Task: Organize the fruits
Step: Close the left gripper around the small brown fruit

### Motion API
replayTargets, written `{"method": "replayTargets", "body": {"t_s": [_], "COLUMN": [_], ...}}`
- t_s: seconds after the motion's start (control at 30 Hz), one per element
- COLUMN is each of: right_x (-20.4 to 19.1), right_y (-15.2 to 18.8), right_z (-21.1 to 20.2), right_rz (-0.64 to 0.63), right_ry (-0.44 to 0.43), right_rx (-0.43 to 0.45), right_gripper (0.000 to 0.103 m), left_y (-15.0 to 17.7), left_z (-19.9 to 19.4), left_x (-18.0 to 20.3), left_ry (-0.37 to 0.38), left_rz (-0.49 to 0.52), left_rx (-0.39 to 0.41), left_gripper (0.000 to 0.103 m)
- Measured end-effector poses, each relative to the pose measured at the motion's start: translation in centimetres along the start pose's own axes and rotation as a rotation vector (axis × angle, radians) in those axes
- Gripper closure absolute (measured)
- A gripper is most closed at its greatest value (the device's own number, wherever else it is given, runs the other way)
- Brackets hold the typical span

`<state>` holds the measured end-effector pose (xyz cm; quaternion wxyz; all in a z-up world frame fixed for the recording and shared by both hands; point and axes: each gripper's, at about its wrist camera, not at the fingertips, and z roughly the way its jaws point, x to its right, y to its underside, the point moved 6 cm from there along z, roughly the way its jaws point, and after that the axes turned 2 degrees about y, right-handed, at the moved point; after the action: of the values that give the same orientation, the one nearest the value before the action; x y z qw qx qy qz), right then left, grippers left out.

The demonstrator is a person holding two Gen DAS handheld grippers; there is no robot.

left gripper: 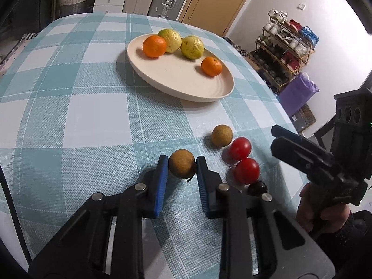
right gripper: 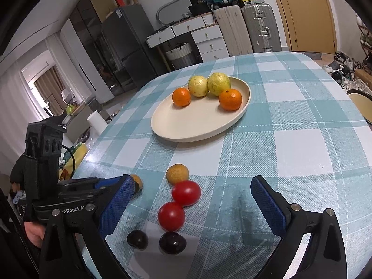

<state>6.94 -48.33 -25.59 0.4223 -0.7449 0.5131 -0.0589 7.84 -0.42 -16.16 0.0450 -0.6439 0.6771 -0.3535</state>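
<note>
Nearest to the right wrist camera, two dark plums (right gripper: pixel 172 242) lie on the checked worktop (right gripper: pixel 290 125), one beside the other, on the side of the loose fruit farthest from the plate (right gripper: pixel 200 125). Just beyond them, toward the plate, two red tomatoes (right gripper: pixel 186 193) touch each other. The right hand-held gripper (right gripper: pixel 193 209) stands wide open above this cluster, its blue pads (right gripper: pixel 267 207) well apart and gripping nothing. Left of the tomatoes, the left hand-held gripper (left gripper: pixel 182 169) has its two blue pads (left gripper: pixel 162 174) pressed against the sides of a brown longan (left gripper: pixel 181 167) that sits low at the worktop; whether the fruit is lifted clear of the cloth I cannot tell. A second brown longan (left gripper: pixel 221 135) lies free just beyond the tomatoes, between them and the plate. The cream plate sits well apart from this loose fruit, further along the worktop. On it, two oranges (left gripper: pixel 154 46) and two yellow-green guavas (left gripper: pixel 192 47) rest; the guavas touch each other at the plate's far rim, one orange leans against a guava, and the other orange (left gripper: pixel 211 66) lies alone nearer the plate's right edge in the left wrist view.
</note>
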Motion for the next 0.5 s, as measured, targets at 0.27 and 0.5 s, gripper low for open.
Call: {"method": "replayTargets", "body": {"t_s": [0.27, 0.5], "right_x": [-0.7, -1.1], "right_y": [-0.2, -0.1], "right_z": [0.8, 1.8], "right_rz": [-0.024, -0.04], "right_ry": [0.023, 0.036], "right_rx": [-0.015, -0.037], "right_gripper": [0.001, 0.001], "left_y": [0.0, 0.2], "left_z": [-0.9, -1.2], "left_x": [-0.8, -2.1], "left_ry": [0.012, 0.017], "left_rz": [-0.013, -0.044], "left_rx": [0.019, 0.021], "left_gripper": [0.081, 0.081]}}
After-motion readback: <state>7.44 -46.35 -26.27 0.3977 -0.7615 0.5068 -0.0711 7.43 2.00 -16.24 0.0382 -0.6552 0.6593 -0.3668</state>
